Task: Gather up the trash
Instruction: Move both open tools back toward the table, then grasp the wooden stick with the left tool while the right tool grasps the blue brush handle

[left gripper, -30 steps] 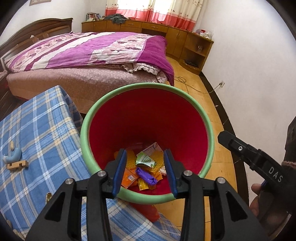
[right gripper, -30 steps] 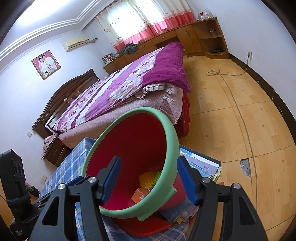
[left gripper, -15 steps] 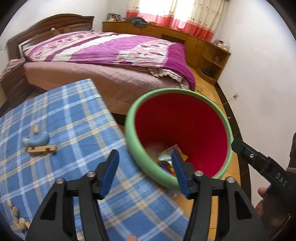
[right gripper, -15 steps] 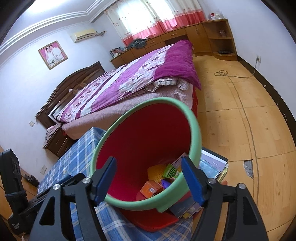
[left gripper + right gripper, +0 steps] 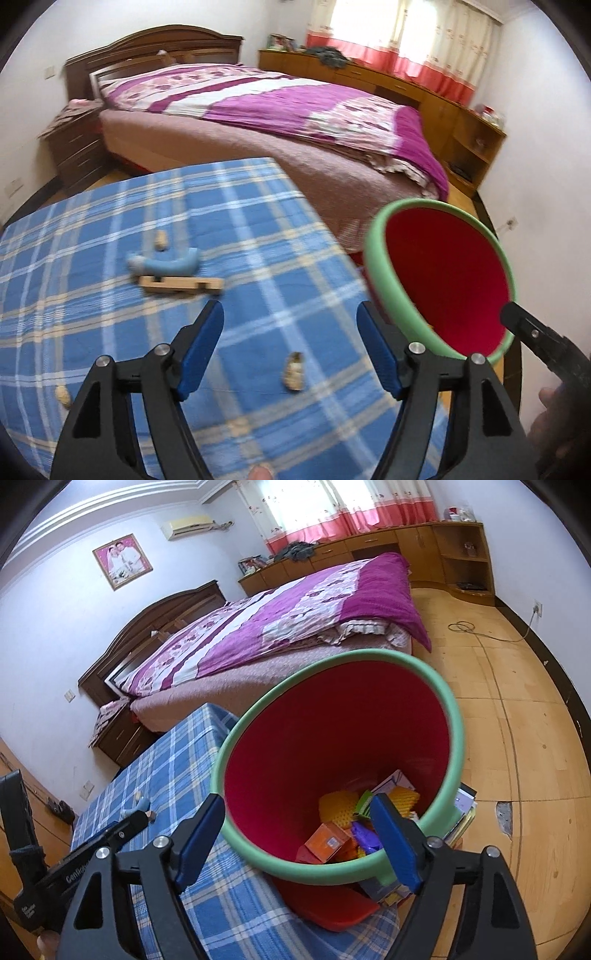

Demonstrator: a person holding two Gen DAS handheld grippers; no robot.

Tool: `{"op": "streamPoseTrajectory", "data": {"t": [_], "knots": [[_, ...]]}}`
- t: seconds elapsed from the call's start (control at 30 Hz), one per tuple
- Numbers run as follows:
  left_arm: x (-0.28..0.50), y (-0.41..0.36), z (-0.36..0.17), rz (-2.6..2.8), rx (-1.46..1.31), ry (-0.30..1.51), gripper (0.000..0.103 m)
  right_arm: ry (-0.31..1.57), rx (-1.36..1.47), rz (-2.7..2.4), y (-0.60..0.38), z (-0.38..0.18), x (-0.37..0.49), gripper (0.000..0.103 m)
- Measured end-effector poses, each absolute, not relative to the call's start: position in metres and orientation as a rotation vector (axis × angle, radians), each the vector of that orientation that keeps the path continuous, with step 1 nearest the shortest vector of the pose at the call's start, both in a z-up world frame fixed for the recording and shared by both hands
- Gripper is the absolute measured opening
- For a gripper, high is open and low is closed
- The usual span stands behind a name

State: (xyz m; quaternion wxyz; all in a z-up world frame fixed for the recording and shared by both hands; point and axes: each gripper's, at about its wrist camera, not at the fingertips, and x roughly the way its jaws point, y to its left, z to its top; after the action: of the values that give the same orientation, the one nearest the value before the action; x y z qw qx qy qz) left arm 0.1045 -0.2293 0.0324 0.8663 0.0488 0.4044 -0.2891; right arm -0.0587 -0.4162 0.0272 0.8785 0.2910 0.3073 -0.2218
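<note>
A bed [image 5: 280,110] with a purple and white cover is filling the far side of the room, with wooden cabinets [image 5: 388,83] running along the wall under the curtained window. Nearer, a table under a blue checked cloth [image 5: 110,332] is taking up most of the left wrist view. At its right edge a red bin with a green rim [image 5: 452,746] is leaning over, tilted with its mouth facing the cameras, and its base is resting on a red lid or tray [image 5: 332,908] at the table corner, beside a stack of books [image 5: 461,812].

Inside the bin, trash [image 5: 343,830] is lying at the bottom: an orange box, yellow dimpled pieces, a purple wrapper and a green scrap.

The left gripper [image 5: 290,350] is hovering above the cloth with its blue-padded jaws wide apart and nothing between them. The right gripper [image 5: 295,845] is sitting at the bin's near rim, jaws also spread wide; one pad is outside the rim, the other is overlapping the opening, and whether either is touching the rim is hard to tell.

On the cloth, a blue curved object [image 5: 166,264] is lying against a small wooden piece [image 5: 181,286]. Small pale scraps that may be peanut shells [image 5: 293,376] are lying scattered around, one just ahead of the left gripper.
</note>
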Motion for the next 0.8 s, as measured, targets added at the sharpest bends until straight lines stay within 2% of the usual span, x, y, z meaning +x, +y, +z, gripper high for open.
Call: {"op": "streamPoseTrajectory", "data": {"t": [0.13,0.23,0.8], "knots": [[0.122,-0.212,0.028,-0.547,0.093,0.847,0.074,0.651,0.596,-0.454,-0.412,0.027,-0.050,0.083],[0.137,-0.204,0.022,-0.490,0.108,0.858,0.080,0.663,0.592,-0.448,-0.410,0.025,-0.044,0.083],[0.190,-0.209,-0.020,-0.402,0.199,0.949,0.081,0.706,0.596,-0.436,-0.412,0.013,-0.026,0.083]]}}
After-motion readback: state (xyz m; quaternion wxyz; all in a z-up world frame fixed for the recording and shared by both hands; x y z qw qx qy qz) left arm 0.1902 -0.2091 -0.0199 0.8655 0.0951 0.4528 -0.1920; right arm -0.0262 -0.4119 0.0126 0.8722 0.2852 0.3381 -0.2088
